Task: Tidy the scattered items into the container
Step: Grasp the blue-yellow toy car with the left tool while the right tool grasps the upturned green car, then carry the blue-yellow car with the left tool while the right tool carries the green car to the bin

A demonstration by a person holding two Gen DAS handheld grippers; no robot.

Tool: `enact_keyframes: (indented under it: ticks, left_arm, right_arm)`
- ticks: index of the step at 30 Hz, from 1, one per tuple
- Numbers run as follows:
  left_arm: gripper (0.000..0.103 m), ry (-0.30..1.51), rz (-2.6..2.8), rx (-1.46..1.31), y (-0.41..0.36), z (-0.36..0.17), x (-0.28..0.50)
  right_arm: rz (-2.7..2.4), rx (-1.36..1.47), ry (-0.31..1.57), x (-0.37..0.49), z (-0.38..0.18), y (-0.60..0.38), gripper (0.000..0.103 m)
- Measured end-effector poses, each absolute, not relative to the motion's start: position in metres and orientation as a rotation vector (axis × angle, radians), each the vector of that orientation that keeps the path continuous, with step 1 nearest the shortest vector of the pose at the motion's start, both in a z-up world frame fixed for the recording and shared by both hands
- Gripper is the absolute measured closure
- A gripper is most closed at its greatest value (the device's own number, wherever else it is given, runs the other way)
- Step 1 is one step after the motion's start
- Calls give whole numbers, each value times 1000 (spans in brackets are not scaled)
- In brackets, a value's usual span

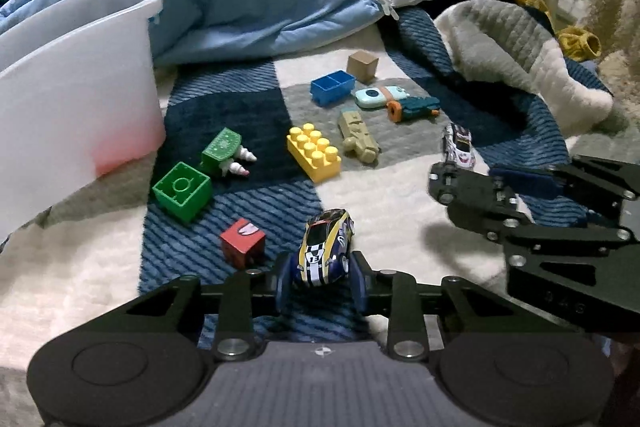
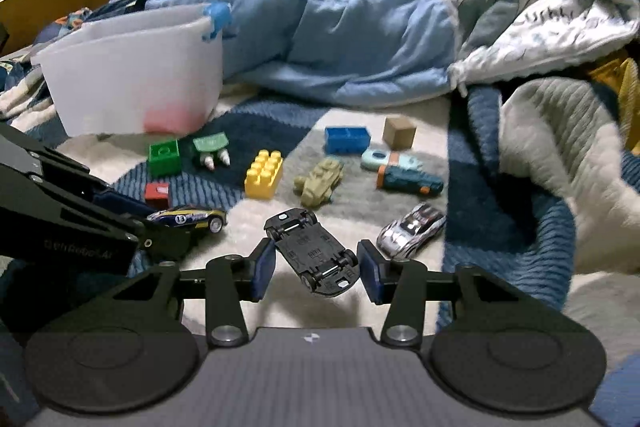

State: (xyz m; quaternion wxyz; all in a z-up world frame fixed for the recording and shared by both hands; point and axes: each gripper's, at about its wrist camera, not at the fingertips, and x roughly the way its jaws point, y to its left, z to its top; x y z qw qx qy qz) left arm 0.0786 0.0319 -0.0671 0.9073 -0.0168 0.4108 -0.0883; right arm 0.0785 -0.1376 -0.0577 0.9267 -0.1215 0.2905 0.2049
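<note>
Translucent white plastic container [image 2: 132, 79] shows only a reddish blur inside; about a dozen toys remain scattered on the bed. Left tongs [image 1: 320, 279] clench the yellow-and-blue toy racing car [image 1: 326, 247]; right tongs [image 2: 316, 267] straddle an upturned black toy car [image 2: 312, 253], pads apparently not touching.

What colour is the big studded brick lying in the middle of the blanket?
Yellow brick, clearest in the left wrist view.

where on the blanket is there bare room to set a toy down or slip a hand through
Bare patches: the pale strip in front of the white bin, left of the red cube, and the blanket between the yellow brick and the number 13 car. Crowded: around the blue block, teal toy and tan vehicle.
</note>
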Motion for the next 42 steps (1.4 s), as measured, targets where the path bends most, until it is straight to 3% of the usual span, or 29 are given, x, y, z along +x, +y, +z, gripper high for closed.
enact_keyframes:
  ticks: [10, 18, 22, 28, 42]
  left_arm:
    - [70, 779, -187, -26, 37, -54, 62]
    - [70, 826, -169, -41, 42, -73, 67]
    - [62, 843, -160, -39, 40, -79, 73]
    - [73, 815, -189, -27, 35, -77, 72]
    - [73, 622, -95, -26, 100, 18, 54]
  right_arm:
    - [408, -239, 580, 67, -53, -135, 54]
    - [429, -233, 602, 64, -60, -127, 54]
    - [432, -241, 606, 63, -62, -126, 54]
    - [428, -242, 624, 64, -66, -125, 54]
    - [508, -257, 460, 71, -6, -78, 54]
